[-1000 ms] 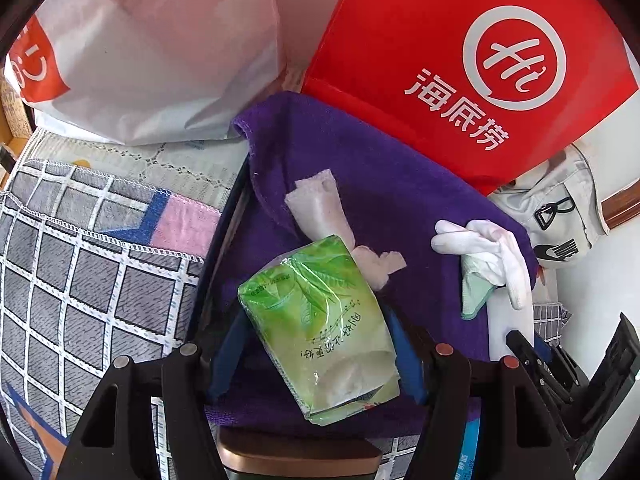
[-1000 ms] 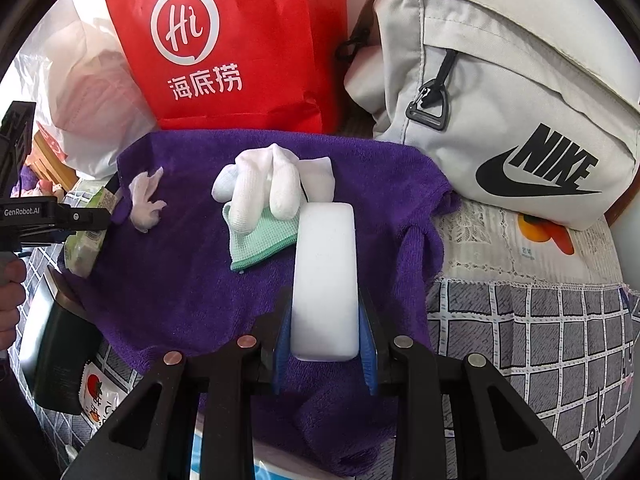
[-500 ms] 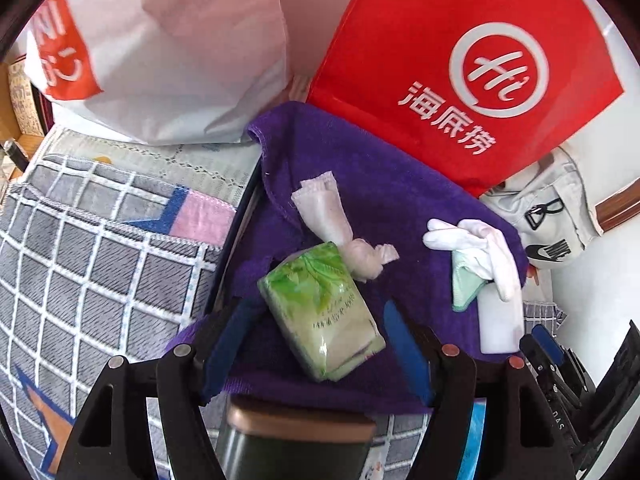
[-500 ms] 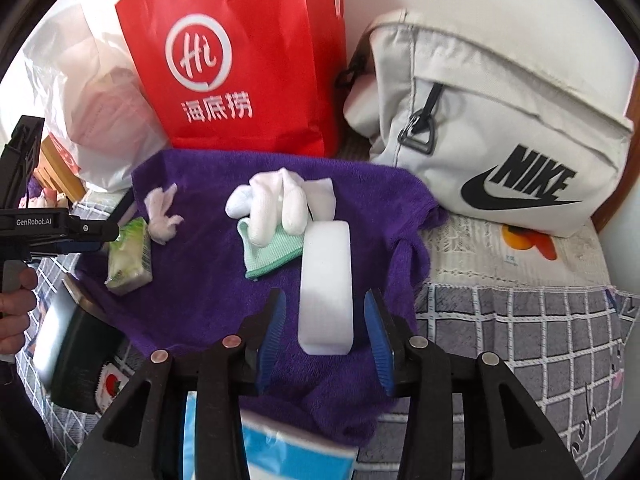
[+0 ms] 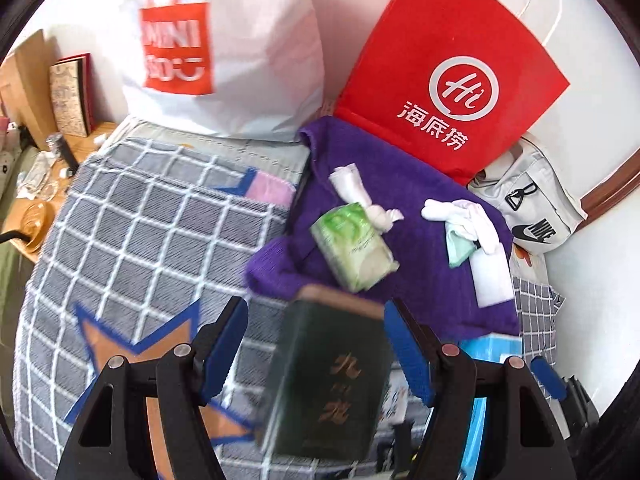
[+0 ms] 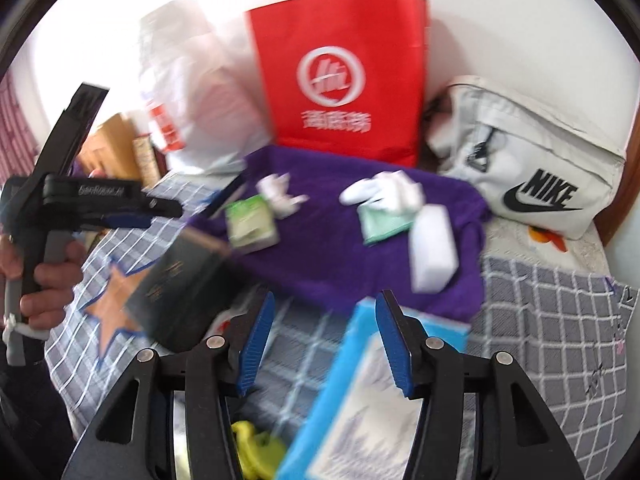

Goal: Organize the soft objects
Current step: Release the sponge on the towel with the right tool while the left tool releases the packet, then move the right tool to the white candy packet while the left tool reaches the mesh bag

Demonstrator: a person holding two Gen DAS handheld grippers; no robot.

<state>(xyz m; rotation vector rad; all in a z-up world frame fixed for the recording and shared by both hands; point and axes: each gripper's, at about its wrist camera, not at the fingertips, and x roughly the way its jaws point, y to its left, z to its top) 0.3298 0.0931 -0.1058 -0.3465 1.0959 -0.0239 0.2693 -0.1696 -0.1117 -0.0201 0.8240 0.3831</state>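
Purple terry towel (image 5: 420, 248) is seen spread on a grey-and-white checked bed cover (image 5: 132, 240), ahead of both tools. Left gripper (image 5: 316, 344) is held with its blue-padded jaws wide apart, nothing between the pads; a dark green box with gold characters (image 5: 332, 384) lies below the gap, blurred. Just beyond that box, on the towel's near edge, a green plastic-wrapped tissue pack (image 5: 354, 246) is laid, touching a crumpled white tissue wad (image 5: 360, 196) farther out. To the forward right — a pair of white gloves (image 5: 464, 216) is piled on a folded mint-green cloth (image 5: 458, 248), with a white rectangular sponge block (image 5: 490, 276) beside them, nearest the tool.

Right gripper (image 6: 324, 344) is likewise spread open and empty, held back from the towel over the checked cover. A light-blue flat box (image 6: 360, 400) is seen under its right finger, a yellow-green object at the lower edge, too blurred to name. The sponge block (image 6: 434, 248) lies ahead and slightly right; the gloves (image 6: 384, 192) and mint cloth (image 6: 380, 224) sit beyond it, the tissue pack (image 6: 250, 222) ahead left.

Behind the towel a red paper bag with a white "Hi" logo (image 5: 452, 80) is stood upright, flanked by a white plastic shopping bag (image 5: 224, 48) and a grey Nike pouch (image 6: 532, 168).
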